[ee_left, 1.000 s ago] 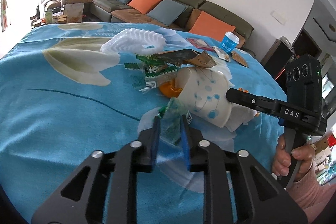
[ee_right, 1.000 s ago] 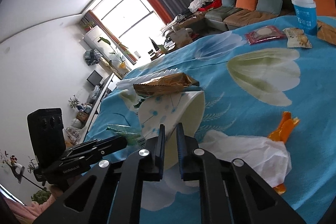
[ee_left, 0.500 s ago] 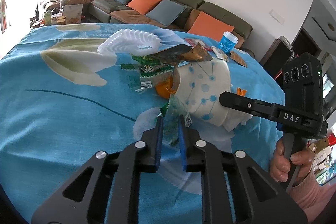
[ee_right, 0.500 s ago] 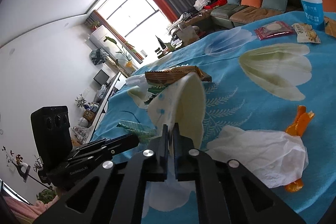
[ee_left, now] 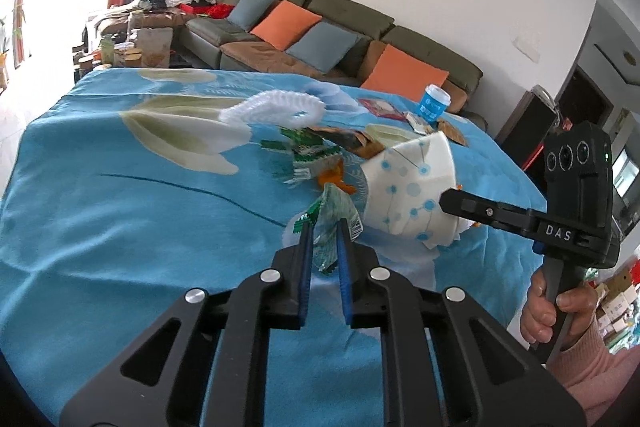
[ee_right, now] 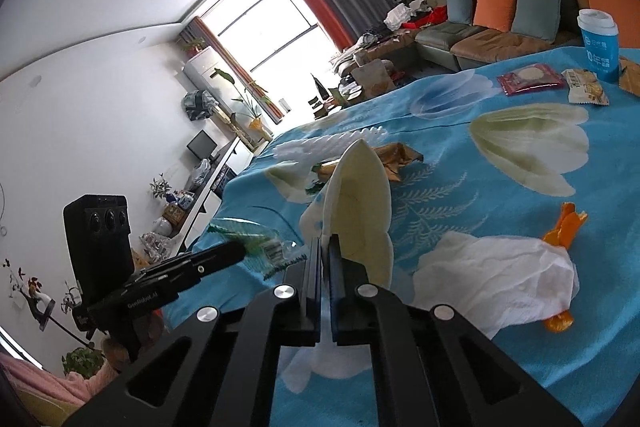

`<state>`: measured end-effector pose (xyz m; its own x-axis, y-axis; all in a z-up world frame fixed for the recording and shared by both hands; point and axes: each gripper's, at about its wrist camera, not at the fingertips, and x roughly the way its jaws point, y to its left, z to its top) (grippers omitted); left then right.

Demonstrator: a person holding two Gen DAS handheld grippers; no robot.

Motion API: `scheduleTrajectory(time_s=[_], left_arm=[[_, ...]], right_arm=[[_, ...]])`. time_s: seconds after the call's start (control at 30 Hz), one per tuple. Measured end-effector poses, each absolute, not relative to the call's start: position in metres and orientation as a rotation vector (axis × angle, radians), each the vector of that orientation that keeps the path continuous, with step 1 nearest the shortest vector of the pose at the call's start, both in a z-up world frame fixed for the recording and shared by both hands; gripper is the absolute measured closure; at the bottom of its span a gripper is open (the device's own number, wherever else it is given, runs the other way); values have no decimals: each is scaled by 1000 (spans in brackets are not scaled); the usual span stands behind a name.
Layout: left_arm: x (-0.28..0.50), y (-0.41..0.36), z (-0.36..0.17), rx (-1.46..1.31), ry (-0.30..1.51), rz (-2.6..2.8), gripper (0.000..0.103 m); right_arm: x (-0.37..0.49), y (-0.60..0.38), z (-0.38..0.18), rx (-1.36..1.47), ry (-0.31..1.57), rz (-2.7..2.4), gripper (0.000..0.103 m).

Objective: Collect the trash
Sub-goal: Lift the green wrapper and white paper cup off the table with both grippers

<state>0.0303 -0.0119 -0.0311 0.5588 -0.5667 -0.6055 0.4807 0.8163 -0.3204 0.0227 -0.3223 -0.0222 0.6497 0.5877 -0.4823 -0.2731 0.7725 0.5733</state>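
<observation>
My left gripper [ee_left: 323, 227] is shut on a crumpled green clear wrapper [ee_left: 332, 217] and holds it above the blue floral cloth [ee_left: 120, 227]. My right gripper [ee_right: 325, 241] is shut on the rim of a white paper bowl with blue dots [ee_right: 360, 203], lifted and tilted. In the left wrist view the bowl [ee_left: 408, 195] hangs just right of the wrapper, with the right gripper's fingers [ee_left: 480, 209] on it. In the right wrist view the wrapper [ee_right: 244, 233] sits at the left gripper's tip.
More trash lies on the cloth: green wrappers [ee_left: 308, 157], a brown wrapper [ee_left: 352, 143], a white frilled tray [ee_left: 276, 107], orange peel [ee_right: 568, 223], a white tissue [ee_right: 500, 271], snack packets [ee_right: 528, 79] and a blue cup [ee_right: 600, 43]. A sofa [ee_left: 320, 27] stands behind.
My right gripper has closed on the bowl's rim and lifted it upright off the cloth. My left gripper has risen slightly with the wrapper in it.
</observation>
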Motion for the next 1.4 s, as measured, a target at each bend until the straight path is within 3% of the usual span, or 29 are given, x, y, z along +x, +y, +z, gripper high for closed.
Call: scheduleTrajectory(time_s=[1.4], left_arm=[[-15,64,-15,-181,690,-428,91]], right_arm=[[38,-250,-21,405,736,711,101]])
